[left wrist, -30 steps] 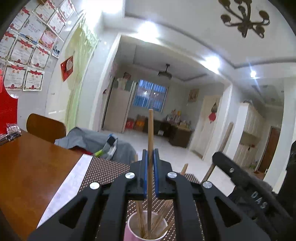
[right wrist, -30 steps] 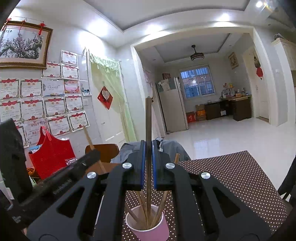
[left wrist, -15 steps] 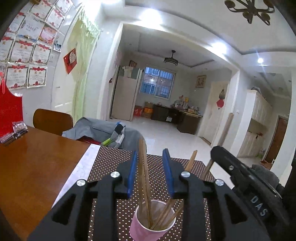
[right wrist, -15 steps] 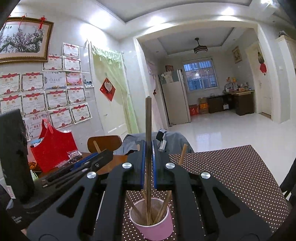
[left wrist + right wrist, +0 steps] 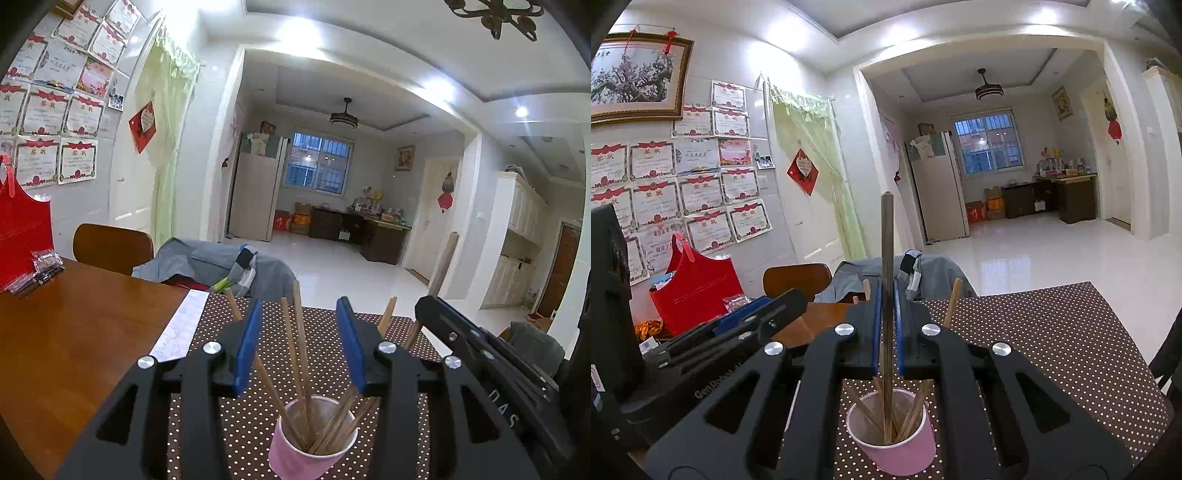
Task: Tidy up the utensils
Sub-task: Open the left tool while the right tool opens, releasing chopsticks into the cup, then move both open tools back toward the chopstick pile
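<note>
Pink paper cup [image 5: 899,439] of chopsticks is standing just below both grippers. Right gripper [image 5: 887,325] is clamping one upright chopstick [image 5: 887,258]. Left gripper [image 5: 299,343] is hovering with jaws spread wide, gripping nothing.

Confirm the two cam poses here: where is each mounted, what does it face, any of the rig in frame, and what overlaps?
Left wrist: on the left gripper, looking along its open blue fingers, down over the pink cup of chopsticks towards the far room; the right gripper shows at its right.
Right wrist: on the right gripper, shut on a dark chopstick standing in the pink cup; the left gripper shows at its left.
Shared: cup, dotted mat, fridge, window.
</note>
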`<act>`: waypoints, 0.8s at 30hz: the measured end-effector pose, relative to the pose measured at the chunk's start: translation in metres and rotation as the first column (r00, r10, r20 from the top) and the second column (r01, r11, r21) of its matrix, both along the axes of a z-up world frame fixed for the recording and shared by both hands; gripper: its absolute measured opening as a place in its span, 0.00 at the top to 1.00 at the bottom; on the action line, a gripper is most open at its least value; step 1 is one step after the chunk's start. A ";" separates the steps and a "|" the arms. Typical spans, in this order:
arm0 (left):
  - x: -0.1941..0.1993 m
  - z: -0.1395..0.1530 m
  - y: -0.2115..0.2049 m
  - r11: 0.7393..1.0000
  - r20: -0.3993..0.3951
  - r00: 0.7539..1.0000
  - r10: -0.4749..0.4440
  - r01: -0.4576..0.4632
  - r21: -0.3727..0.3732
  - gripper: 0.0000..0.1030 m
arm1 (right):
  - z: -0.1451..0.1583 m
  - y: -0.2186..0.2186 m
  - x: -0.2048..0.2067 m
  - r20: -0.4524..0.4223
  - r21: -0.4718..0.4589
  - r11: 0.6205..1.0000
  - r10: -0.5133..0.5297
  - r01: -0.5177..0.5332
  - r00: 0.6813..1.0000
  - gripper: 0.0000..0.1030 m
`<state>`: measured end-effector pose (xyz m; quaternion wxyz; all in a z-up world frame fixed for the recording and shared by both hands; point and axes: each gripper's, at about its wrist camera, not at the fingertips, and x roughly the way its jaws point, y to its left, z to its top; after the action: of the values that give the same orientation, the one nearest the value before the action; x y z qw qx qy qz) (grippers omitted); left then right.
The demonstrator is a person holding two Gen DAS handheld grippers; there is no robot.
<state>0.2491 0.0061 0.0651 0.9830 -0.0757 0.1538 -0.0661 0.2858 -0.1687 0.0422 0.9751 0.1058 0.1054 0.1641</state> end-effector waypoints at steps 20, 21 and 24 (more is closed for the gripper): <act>0.002 0.001 0.000 0.999 -0.020 0.999 0.025 -0.024 0.033 0.55 | 0.000 -0.003 0.001 -0.019 0.022 1.000 -0.015 0.015 1.000 0.65; 0.002 0.001 0.000 0.999 -0.019 0.999 0.026 -0.026 0.034 0.55 | 0.000 -0.003 0.000 -0.016 0.022 1.000 -0.016 0.016 1.000 0.61; 0.003 0.001 0.000 0.999 -0.025 0.999 0.028 -0.027 0.038 0.55 | 0.001 -0.003 -0.002 -0.005 0.016 1.000 -0.018 0.018 1.000 0.60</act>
<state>0.2518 0.0060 0.0656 0.9830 -0.0604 0.1666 -0.0489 0.2833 -0.1717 0.0433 0.9753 0.1152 0.1055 0.1561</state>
